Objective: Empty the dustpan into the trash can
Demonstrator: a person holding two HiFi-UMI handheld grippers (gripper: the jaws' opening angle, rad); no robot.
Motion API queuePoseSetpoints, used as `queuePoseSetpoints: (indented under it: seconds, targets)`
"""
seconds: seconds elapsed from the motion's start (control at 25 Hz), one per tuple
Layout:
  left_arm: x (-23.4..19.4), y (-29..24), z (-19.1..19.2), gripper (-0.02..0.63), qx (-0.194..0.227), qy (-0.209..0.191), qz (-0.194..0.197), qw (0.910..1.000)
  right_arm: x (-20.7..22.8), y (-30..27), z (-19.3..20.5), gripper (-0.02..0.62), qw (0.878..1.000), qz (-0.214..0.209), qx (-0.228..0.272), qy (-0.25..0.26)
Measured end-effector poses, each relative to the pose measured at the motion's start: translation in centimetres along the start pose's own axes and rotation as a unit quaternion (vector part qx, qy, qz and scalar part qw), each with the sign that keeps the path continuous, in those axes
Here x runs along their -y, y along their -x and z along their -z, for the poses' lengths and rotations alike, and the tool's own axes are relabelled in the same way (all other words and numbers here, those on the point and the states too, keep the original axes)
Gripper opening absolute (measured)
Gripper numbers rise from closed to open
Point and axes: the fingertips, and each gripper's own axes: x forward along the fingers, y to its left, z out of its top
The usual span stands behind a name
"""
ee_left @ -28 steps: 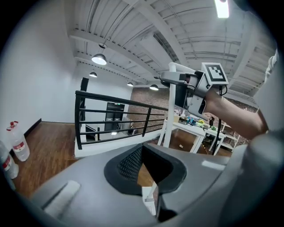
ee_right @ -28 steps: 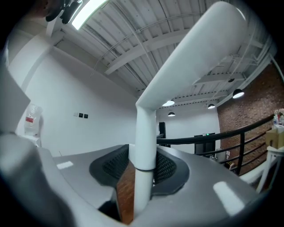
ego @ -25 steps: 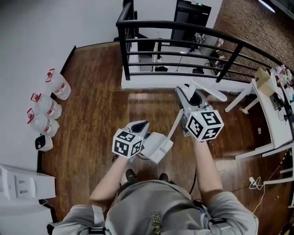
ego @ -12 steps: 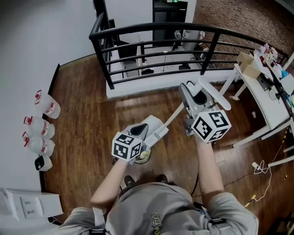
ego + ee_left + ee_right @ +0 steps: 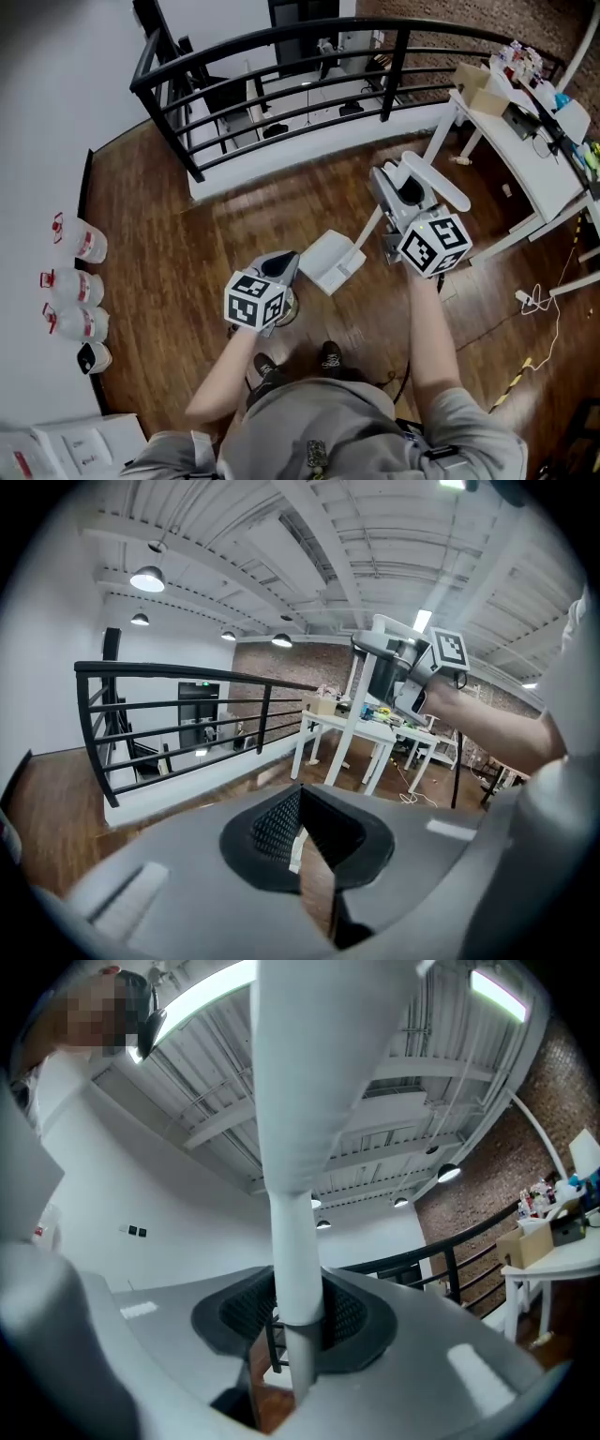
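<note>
your right gripper (image 5: 298, 1312) has its jaws part-way apart and pressed on the white handle (image 5: 292, 1194) of the dustpan (image 5: 329, 263); they have just been closing on it. the pan hangs above the wood floor (image 5: 234, 220), on your side of the black railing (image 5: 187, 671) and well short of it. your left gripper (image 5: 300, 803) sits farther back from the railing than the pan, its jaws drawn together at the tips, with nothing you can make out gripped between them.
</note>
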Motion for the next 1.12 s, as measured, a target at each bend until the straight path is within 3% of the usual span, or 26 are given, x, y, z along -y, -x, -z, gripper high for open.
queuePoseSetpoints:
  seconds: [0.4, 0.56, 0.76, 1.12]
  targets:
    - [5.0, -9.7, 4.3, -0.012, -0.070, -0.014, 0.053, 0.9960, 10.9, 6.2, 11.3, 0.118, 0.999, 0.012, -0.019, -0.048]
    - [7.8, -13.4, 7.9, -0.012, -0.097, -0.034, 0.089, 0.9908, 12.9, 10.0, 16.1, 0.120, 0.998, 0.036, -0.024, -0.053]
    - [8.9, -18.2, 10.8, -0.012, -0.079, -0.034, 0.106, 0.9906, 15.6, 12.5, 21.0, 0.120, 0.997, 0.053, -0.018, -0.054]
    - [10.3, -21.3, 14.3, -0.012, -0.067, -0.021, 0.128, 0.9892, 18.1, 15.2, 25.4, 0.121, 0.997, 0.069, 0.004, -0.043]
